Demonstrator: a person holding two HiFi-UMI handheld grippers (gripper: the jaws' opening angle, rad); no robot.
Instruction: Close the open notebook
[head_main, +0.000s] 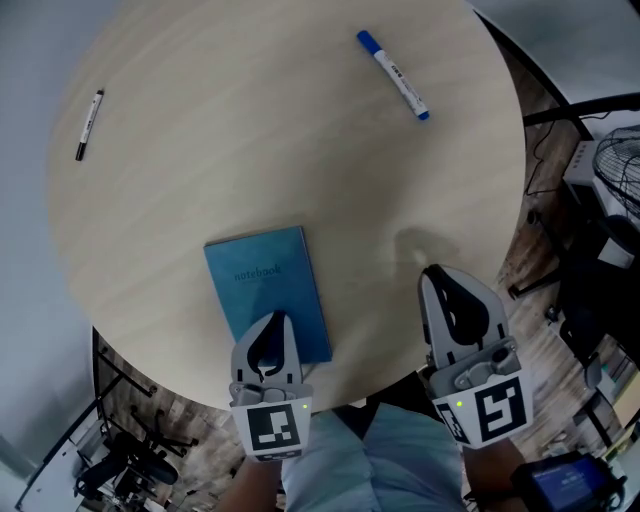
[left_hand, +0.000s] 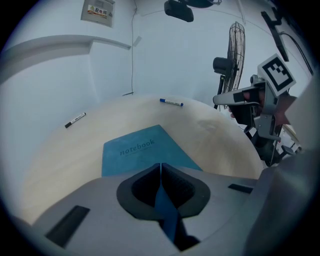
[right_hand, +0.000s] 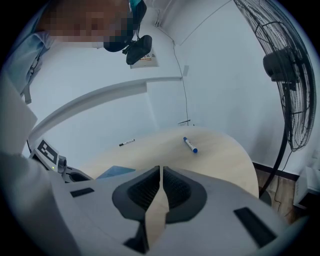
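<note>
A blue notebook (head_main: 265, 275) lies closed on the round wooden table (head_main: 250, 150), cover up, near the front edge. Its cover lettering shows in the left gripper view (left_hand: 140, 147). My left gripper (head_main: 272, 318) hovers over the notebook's near end, jaws shut with nothing between them (left_hand: 160, 165). Whether it touches the cover I cannot tell. My right gripper (head_main: 432, 270) is over bare table to the right of the notebook, also shut and empty (right_hand: 160, 168). A corner of the notebook (right_hand: 114, 171) shows in the right gripper view.
A blue marker (head_main: 392, 74) lies at the far right of the table and a black pen (head_main: 89, 124) at the far left. A standing fan (head_main: 615, 170) and cables are on the floor to the right. A white wall runs behind the table.
</note>
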